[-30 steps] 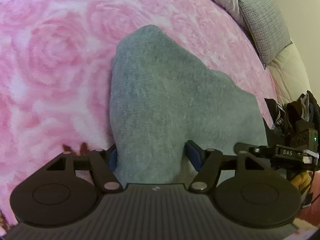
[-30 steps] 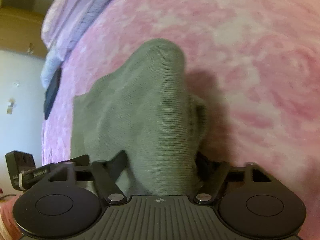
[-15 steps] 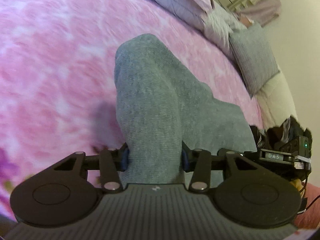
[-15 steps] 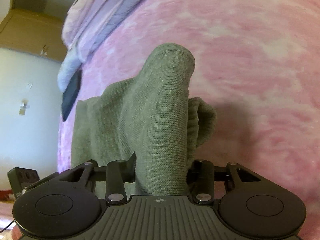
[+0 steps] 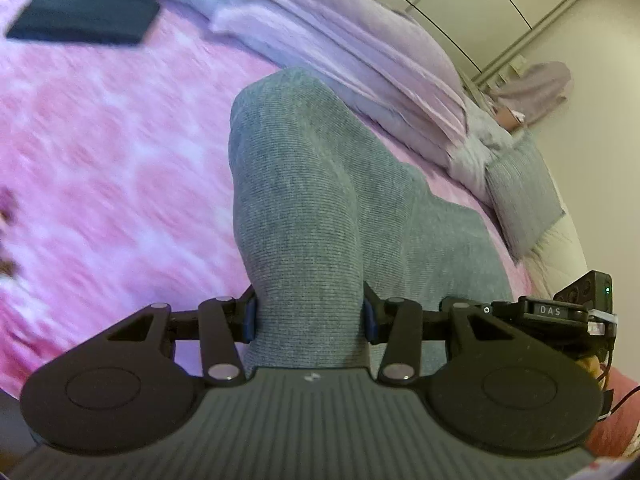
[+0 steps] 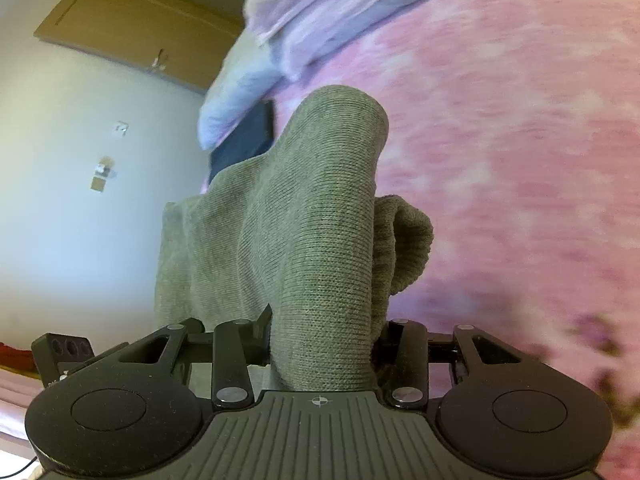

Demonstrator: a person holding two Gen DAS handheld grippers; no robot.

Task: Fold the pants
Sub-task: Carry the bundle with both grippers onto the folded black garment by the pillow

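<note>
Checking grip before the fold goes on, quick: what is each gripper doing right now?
Left gripper: closed on a bunched part of the grey pants.
Right gripper: closed on another bunch of the same pants.

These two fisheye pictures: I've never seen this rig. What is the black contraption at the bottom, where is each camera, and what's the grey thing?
No robot here: a person carries a two-fingered hand-held gripper in each hand, each with a camera looking forward along its fingers. One picture is from the left gripper, the other from the right gripper. Each is shut on a bunched part of the grey knit pants, which drape down toward the pink rose-patterned blanket. Also there: lilac bedding, a black flat object and a grey pillow.
</note>
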